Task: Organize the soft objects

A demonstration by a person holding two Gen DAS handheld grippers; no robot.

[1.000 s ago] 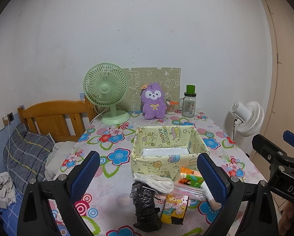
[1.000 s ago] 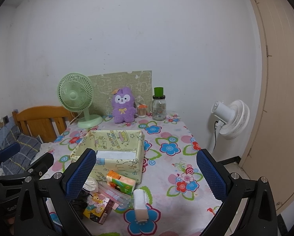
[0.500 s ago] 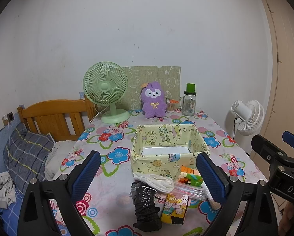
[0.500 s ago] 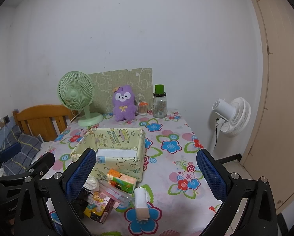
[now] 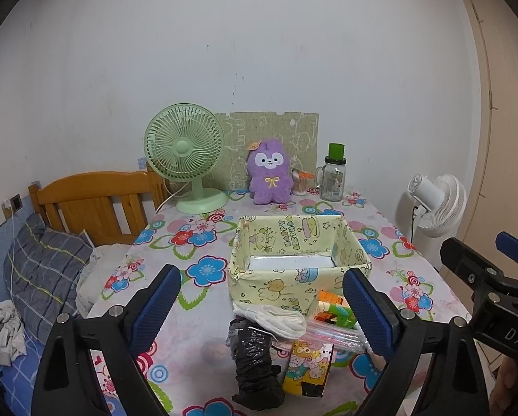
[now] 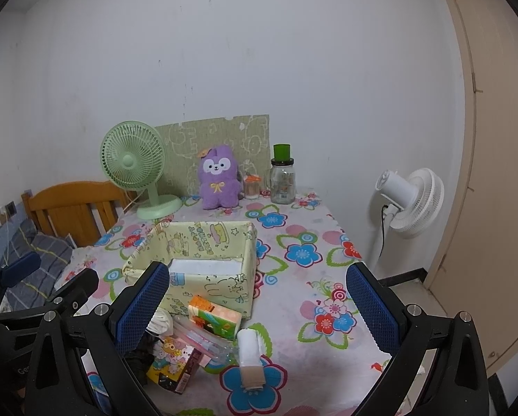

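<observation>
1. Flowered cloth covers the table (image 5: 203, 270), which stands against a white wall, with a wooden bed frame (image 5: 92, 201) beside it.

2. Left gripper (image 5: 259, 308) hangs above the near edge of the table. Its jaws stand wide apart and have just been closing a little, with nothing pressed between them. Right gripper (image 6: 255, 312) is also spread wide and holds nothing.

3. Directly under and just ahead of the left gripper lies the pile of soft things: a black plastic bag (image 5: 255, 360), crumpled, and a white folded cloth (image 5: 272, 315) that rests on its far end.

4. Touching these, toward the right finger, are a clear packet (image 5: 335, 334), a cartoon printed pack (image 5: 309, 364) and an orange and green pack (image 5: 331, 308).

5. In front of the right gripper a white roll (image 6: 250, 357) lies alone on a blue flower.

6. Beyond the pile, the yellow fabric box (image 5: 293, 260) is open, and its near wall touches the cloth and the packs.

7. My judgement of handling: all these things are light and will bend under the pads. The bag looks slippery and may unfold, so I would pinch it across its middle. The cloth is best taken at its thick folded centre. The packs may be squeezed gently on their flat sides. The box wall seems soft and may be pushed aside easily.
</observation>
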